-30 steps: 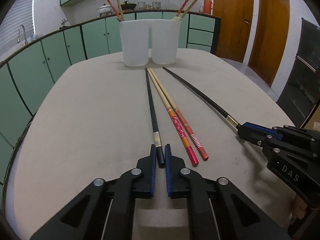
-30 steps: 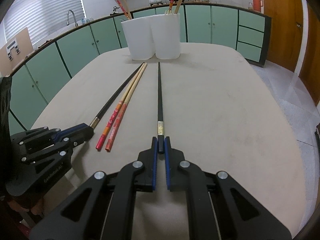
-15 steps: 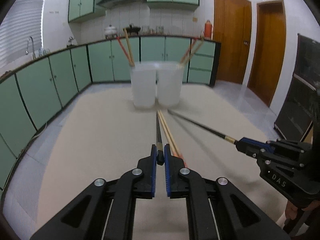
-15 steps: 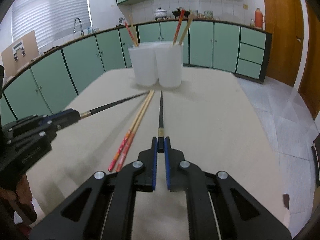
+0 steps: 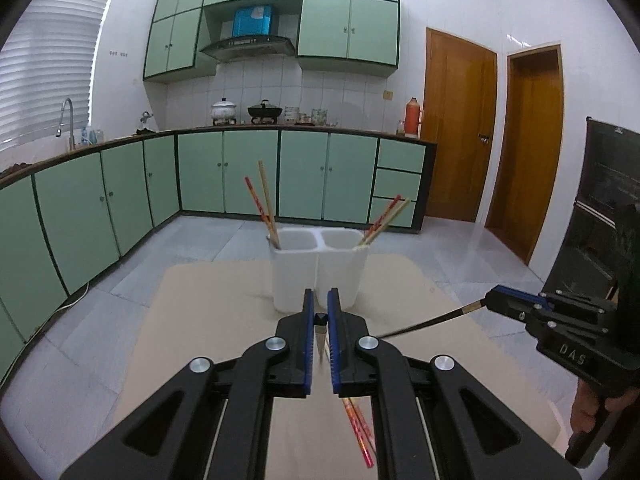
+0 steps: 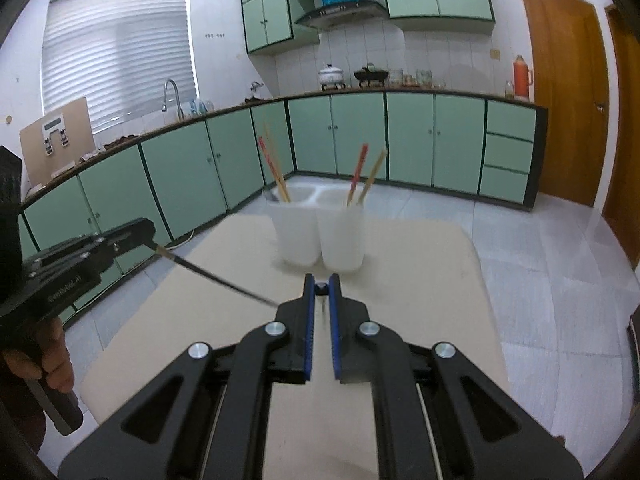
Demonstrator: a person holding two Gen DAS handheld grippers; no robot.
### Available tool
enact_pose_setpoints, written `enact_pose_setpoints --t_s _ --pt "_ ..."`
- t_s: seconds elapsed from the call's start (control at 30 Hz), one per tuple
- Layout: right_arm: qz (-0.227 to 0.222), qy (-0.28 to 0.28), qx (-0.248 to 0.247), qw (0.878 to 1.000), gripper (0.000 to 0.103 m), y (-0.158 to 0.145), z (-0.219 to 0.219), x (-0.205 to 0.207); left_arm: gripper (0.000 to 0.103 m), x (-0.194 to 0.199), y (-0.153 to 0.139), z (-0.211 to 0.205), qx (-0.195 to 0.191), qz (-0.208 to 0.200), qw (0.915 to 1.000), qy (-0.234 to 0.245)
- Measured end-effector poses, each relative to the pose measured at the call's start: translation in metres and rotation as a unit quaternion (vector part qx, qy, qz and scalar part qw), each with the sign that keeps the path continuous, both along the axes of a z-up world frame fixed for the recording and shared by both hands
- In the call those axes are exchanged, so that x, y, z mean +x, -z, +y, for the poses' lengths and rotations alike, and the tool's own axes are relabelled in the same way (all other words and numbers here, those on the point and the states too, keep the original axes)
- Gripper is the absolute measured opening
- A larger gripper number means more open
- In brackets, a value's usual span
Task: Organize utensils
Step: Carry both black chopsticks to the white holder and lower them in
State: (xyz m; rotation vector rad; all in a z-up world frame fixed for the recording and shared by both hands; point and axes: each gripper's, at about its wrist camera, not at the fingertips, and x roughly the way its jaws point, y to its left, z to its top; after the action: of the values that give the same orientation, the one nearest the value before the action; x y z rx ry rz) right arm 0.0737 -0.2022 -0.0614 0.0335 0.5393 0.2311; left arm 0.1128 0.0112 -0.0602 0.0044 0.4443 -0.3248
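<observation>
Currently one black chopstick [image 5: 320, 338] is pinched by its butt end between the blue pads of the left gripper [image 5: 320, 318], jaws nearly shut on it, the shaft hanging down and forward below the fingers. A second black chopstick [image 6: 320, 289] is clamped the same way in the right gripper [image 6: 320, 289], jaws closed on its end; most of its length is hidden by the fingers in that view, but it is seen from the left wrist as a dark shaft with a gold band [image 5: 424, 325]. Both sticks are held clear of the table [image 5: 200, 320], presumably gripped at the thick end so that the tips can be lowered first into a holder. Two red-patterned chopsticks [image 5: 358, 428] are left lying on the table beneath the left gripper. Beyond, two white cups [image 5: 318, 270] are set touching side by side near the far table edge, each already holding a red-and-bamboo pair leaning outward. The step in hand is judged to be carriage of the black pair toward a cup. A hand [image 6: 44, 364] is visible on the left gripper's handle.
</observation>
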Motion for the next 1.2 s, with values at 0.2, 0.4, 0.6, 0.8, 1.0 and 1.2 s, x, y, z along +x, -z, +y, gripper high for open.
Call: enact_pose_setpoints --t_s 0.2,0.4,0.6,0.8,1.0,1.2 --pt "-0.012 -0.014 0.004 1.000 0.006 -0.025 -0.002 0.011 0.006 0.002 -0.011 -0.004 0.002 -0.013 0.9999 0.006" --pt "-0.015 -0.024 0.014 1.000 0.006 -0.040 -0.002 0.014 0.006 -0.001 -0.027 -0.009 -0.001 -0.019 0.9998 0.011" --pt "-0.018 -0.035 0.027 0.999 0.006 -0.051 -0.003 0.012 0.006 -0.007 -0.040 -0.009 -0.005 -0.034 0.9993 0.017" --pt "-0.030 -0.039 0.033 0.998 0.006 -0.064 -0.008 0.012 0.006 -0.009 -0.054 -0.011 -0.006 -0.052 0.9984 0.022" --pt "-0.045 -0.044 0.031 0.998 0.006 -0.079 -0.006 0.016 0.006 -0.007 -0.066 -0.013 -0.010 -0.066 0.9975 0.025" --pt "-0.061 -0.049 0.028 0.997 0.006 -0.100 -0.006 0.031 0.006 0.004 -0.079 -0.016 -0.006 -0.082 0.9962 0.027"
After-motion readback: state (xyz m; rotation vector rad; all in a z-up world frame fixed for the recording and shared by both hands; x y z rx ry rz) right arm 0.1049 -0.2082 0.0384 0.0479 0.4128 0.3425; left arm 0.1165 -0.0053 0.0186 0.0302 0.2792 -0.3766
